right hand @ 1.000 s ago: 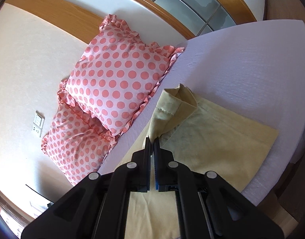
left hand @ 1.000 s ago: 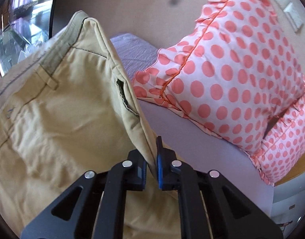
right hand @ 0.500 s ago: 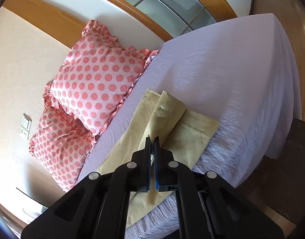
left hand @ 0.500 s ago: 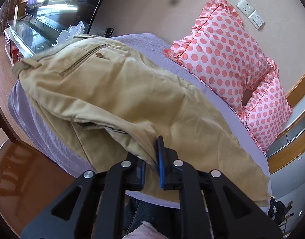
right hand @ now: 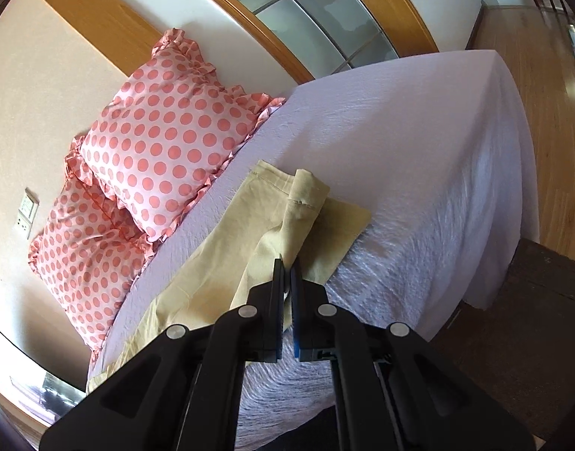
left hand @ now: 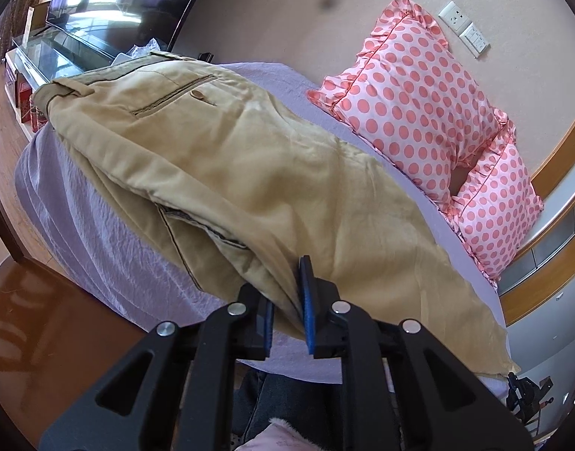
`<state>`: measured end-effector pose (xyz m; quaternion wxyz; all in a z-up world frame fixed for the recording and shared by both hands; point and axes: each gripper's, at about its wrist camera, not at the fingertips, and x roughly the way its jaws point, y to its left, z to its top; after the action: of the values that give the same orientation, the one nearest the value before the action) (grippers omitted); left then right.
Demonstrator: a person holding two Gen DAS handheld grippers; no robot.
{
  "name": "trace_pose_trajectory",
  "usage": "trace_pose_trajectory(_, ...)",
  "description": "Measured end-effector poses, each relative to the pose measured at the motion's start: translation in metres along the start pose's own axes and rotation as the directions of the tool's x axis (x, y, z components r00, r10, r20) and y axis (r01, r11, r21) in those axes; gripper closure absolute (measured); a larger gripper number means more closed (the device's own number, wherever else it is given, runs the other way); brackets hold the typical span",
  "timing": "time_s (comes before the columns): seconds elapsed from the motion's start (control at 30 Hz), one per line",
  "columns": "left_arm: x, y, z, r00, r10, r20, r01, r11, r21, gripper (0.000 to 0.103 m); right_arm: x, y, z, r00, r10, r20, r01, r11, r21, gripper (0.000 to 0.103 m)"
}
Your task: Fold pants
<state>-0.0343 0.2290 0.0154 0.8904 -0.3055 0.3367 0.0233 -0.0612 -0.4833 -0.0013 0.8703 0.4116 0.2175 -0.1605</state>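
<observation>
Tan pants (left hand: pixel 272 173) lie folded lengthwise along a lilac bed (left hand: pixel 111 255), waistband and buttoned back pocket at the far left. My left gripper (left hand: pixel 287 293) is shut on the near edge of the pants, cloth bunched between its blue pads. In the right wrist view the leg ends of the pants (right hand: pixel 280 221) lie near the bed's front edge, one hem curled up. My right gripper (right hand: pixel 285 274) is shut on the pants just behind that hem.
Two pink polka-dot pillows (left hand: pixel 411 101) lean against the wall at the head of the bed, also in the right wrist view (right hand: pixel 163 139). A TV and glass stand (left hand: pixel 80 34) sit beyond the waistband. Wooden floor (right hand: pixel 543 75) surrounds the bed (right hand: pixel 419 158).
Both grippers pulled the pants down and back toward the near edge of the bed. The raised waist now lies flat, and the leg ends have settled near the front edge.
</observation>
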Motion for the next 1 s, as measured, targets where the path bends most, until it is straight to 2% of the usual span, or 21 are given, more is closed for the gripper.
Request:
trace_pose_trajectory(0.03, -0.001, 0.001, -0.001, 1.000, -0.003, 0.002, 0.003, 1.000, 0.001, 0.088, -0.002, 0.001, 0.000, 1.000, -0.011, 0.006, 0.011, 1.000, 0.001, 0.094)
trace_pose_trajectory(0.1, -0.005, 0.003, -0.004, 1.000, -0.009, 0.010, 0.009, 1.000, 0.003, 0.082, -0.009, 0.002, 0.002, 0.997, -0.058, 0.044, 0.058, 0.998, 0.010, 0.065)
trace_pose_trajectory(0.13, -0.008, 0.004, -0.006, 1.000, -0.011, 0.017, 0.011, 1.000, 0.004, 0.079, -0.012, 0.001, 0.003, 0.995, -0.076, 0.070, 0.075, 0.997, 0.010, 0.039)
trace_pose_trajectory(0.17, -0.012, 0.006, -0.007, 1.000, -0.013, 0.026, 0.013, 1.000, 0.006, 0.073, -0.014, 0.001, 0.004, 0.992, -0.090, 0.089, 0.089, 0.996, 0.012, 0.035)
trace_pose_trajectory(0.23, -0.020, 0.009, -0.009, 0.999, 0.003, 0.053, -0.003, 1.000, 0.008, 0.061, -0.010, -0.002, 0.007, 0.990, -0.103, 0.093, 0.101, 0.995, 0.022, 0.035)
trace_pose_trajectory(0.27, -0.025, 0.011, -0.010, 0.997, 0.018, 0.072, -0.018, 1.000, 0.007, 0.051, -0.006, -0.004, 0.008, 0.990, -0.115, 0.084, 0.113, 0.993, 0.029, 0.036)
trace_pose_trajectory(0.33, -0.033, 0.018, -0.011, 0.994, 0.037, 0.100, -0.037, 0.999, -0.005, 0.048, -0.001, -0.004, 0.008, 0.989, -0.121, 0.090, 0.120, 0.993, 0.018, 0.039)
trace_pose_trajectory(0.4, -0.036, 0.027, -0.013, 0.994, 0.037, 0.105, -0.033, 0.999, -0.036, 0.047, 0.006, 0.001, 0.004, 0.993, -0.095, 0.066, 0.096, 0.995, -0.007, 0.050)
trace_pose_trajectory(0.5, -0.035, 0.039, -0.018, 0.995, 0.035, 0.097, -0.028, 0.997, -0.073, 0.046, 0.016, 0.009, -0.006, 0.997, -0.073, 0.035, 0.075, 0.996, -0.056, 0.081)
trace_pose_trajectory(0.53, -0.033, 0.042, -0.019, 0.995, 0.029, 0.093, -0.021, 0.996, -0.084, 0.046, 0.023, 0.008, -0.008, 0.999, -0.037, 0.003, 0.037, 0.998, -0.048, 0.098)
trace_pose_trajectory(0.63, -0.032, 0.048, -0.023, 0.996, -0.005, 0.090, 0.014, 0.994, -0.107, 0.044, 0.025, 0.021, -0.007, 1.000, 0.020, 0.022, -0.019, 0.998, -0.057, 0.098)
trace_pose_trajectory(0.73, -0.035, 0.048, -0.024, 0.994, -0.023, 0.107, 0.035, 0.993, -0.113, 0.037, 0.024, 0.076, -0.008, 0.985, 0.169, 0.020, -0.164, 0.975, -0.152, 0.098)
trace_pose_trajectory(0.8, -0.037, 0.046, -0.025, 0.992, -0.047, 0.119, 0.061, 0.992, -0.112, 0.030, 0.029, 0.129, -0.022, 0.954, 0.296, -0.044, -0.298, 0.924, -0.240, 0.098)
trace_pose_trajectory(0.83, -0.038, 0.044, -0.026, 0.991, -0.054, 0.124, 0.068, 0.992, -0.107, 0.026, 0.033, 0.157, -0.033, 0.931, 0.353, -0.097, -0.366, 0.888, -0.279, 0.098)
trace_pose_trajectory(0.87, -0.039, 0.041, -0.027, 0.990, -0.057, 0.129, 0.071, 0.992, -0.101, 0.020, 0.037, 0.186, -0.051, 0.900, 0.404, -0.163, -0.435, 0.842, -0.320, 0.098)
trace_pose_trajectory(0.93, -0.040, 0.035, -0.029, 0.987, -0.078, 0.138, 0.090, 0.993, -0.081, 0.016, 0.047, 0.235, -0.092, 0.830, 0.465, -0.307, -0.554, 0.744, -0.372, 0.098)
trace_pose_trajectory(0.97, -0.040, 0.031, -0.030, 0.986, -0.091, 0.137, 0.102, 0.992, -0.070, 0.014, 0.053, 0.259, -0.121, 0.794, 0.463, -0.394, -0.602, 0.689, -0.403, 0.098)
trace_pose_trajectory(1.0, -0.039, 0.029, -0.032, 0.986, -0.101, 0.135, 0.110, 0.992, -0.059, 0.013, 0.058, 0.275, -0.145, 0.767, 0.444, -0.464, -0.633, 0.642, -0.432, 0.097)
